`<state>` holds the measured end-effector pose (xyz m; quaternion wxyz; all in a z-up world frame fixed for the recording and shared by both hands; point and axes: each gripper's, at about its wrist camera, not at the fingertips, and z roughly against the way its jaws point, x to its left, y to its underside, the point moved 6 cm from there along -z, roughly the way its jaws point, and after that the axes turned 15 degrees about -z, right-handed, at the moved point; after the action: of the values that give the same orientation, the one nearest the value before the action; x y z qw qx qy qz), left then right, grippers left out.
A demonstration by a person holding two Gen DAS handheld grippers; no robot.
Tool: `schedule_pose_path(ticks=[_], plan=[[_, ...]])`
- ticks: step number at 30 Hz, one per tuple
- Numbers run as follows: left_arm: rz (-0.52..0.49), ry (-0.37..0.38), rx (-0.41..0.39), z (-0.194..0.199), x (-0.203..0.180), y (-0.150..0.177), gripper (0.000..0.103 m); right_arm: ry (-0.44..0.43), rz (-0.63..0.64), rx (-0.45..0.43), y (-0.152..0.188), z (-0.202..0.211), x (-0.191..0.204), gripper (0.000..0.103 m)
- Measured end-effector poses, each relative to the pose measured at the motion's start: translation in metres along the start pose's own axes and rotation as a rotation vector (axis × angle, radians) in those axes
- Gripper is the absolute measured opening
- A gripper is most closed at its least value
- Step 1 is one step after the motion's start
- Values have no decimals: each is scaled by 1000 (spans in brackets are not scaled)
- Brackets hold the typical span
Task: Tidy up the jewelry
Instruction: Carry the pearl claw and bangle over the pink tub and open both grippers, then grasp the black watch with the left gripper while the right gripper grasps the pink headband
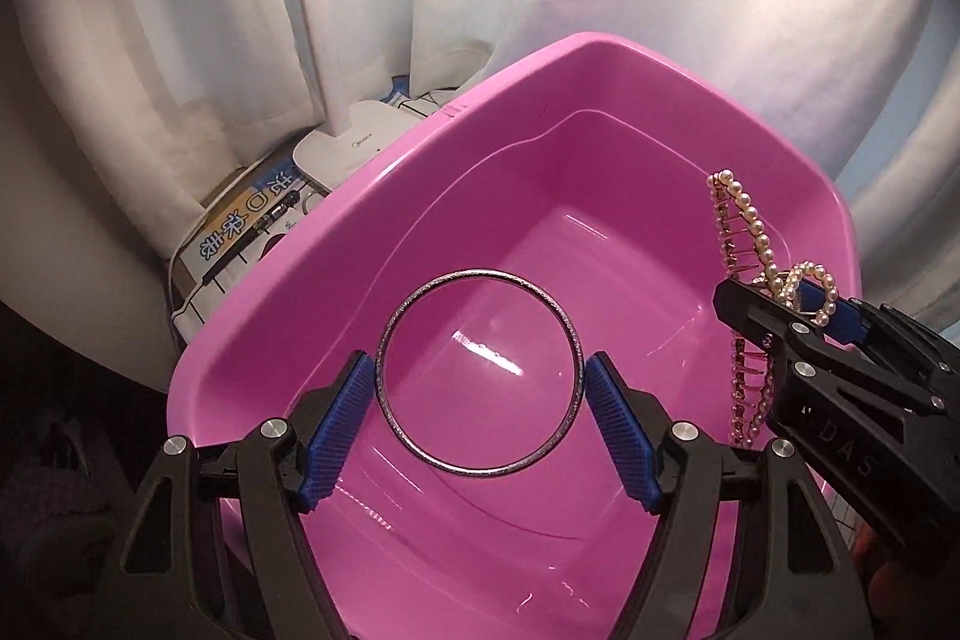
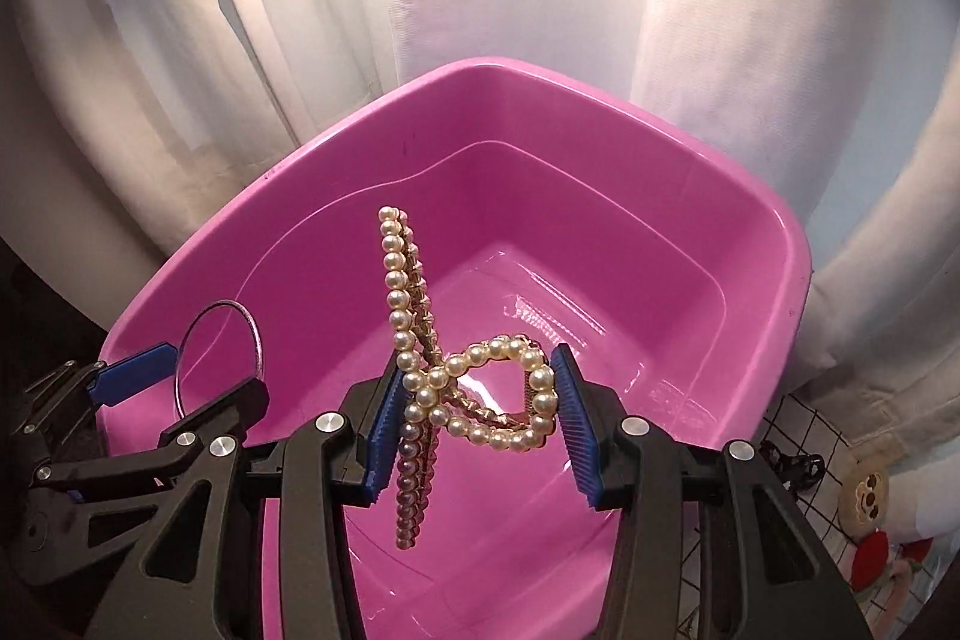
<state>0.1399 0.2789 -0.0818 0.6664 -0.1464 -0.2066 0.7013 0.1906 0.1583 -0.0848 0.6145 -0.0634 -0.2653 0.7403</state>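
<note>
1. White curtain (image 1: 180, 10) fills the background from 9 to 3 o'clock behind everything in both views
2. Pink tub (image 1: 540, 112) sits at the centre of both wrist views; its glossy floor shows only reflections, and both pieces of jewelry hang above its inside rather than lying on the bottom
3. Left claw (image 1: 480, 400) is over the tub's near side, its blue pads (image 1: 336, 430) pressing the silver bangle (image 1: 480, 370) from 9 and 3 o'clock; the ring is held face-on to the camera
4. Right claw (image 2: 477, 418) grips the pearl hair clip (image 2: 474, 388) by its looped part, pads touching the pearls on both sides; the clip's long pearl arm rises toward 11 o'clock and another runs down toward 6 o'clock
5. In the left wrist view the right claw enters at 3 o'clock, just beside the left one
6. A white device (image 1: 342, 148) and a printed box (image 1: 240, 220) lie outside the tub at 10 o'clock
</note>
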Motion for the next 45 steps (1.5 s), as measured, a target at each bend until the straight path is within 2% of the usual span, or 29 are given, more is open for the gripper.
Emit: schedule_pose_path(ticks=[6,7,8,10,18,27,31,35,41,45], plan=[[9,12,62,-16,2,6,74,49,12,22,1,-14,-4,47],[8,3,68,-18,3,6,82,54,9,18,-1,-14,-4,48],[8,0,65,-17,4,6,85,65,7,16,-3,-16,-5,55],[9,-5,59,-14,5,5,91,73,-2,10,-6,-14,-8,58],[12,-17,47,-4,6,7,92,67,-40,-25,-9,2,-17,58],[-35,-14,-35,39,-24,13,93,19,-104,-92,10,54,-38,58],[-54,40,-85,62,-52,14,94,12,-160,-145,27,94,-70,58],[-86,89,-145,86,-87,17,95,24,-240,-211,49,143,-119,58],[-168,223,-199,107,-155,33,97,159,-350,-280,106,198,-210,61],[-222,281,-176,104,-201,49,97,221,-446,-278,149,218,-261,61]])
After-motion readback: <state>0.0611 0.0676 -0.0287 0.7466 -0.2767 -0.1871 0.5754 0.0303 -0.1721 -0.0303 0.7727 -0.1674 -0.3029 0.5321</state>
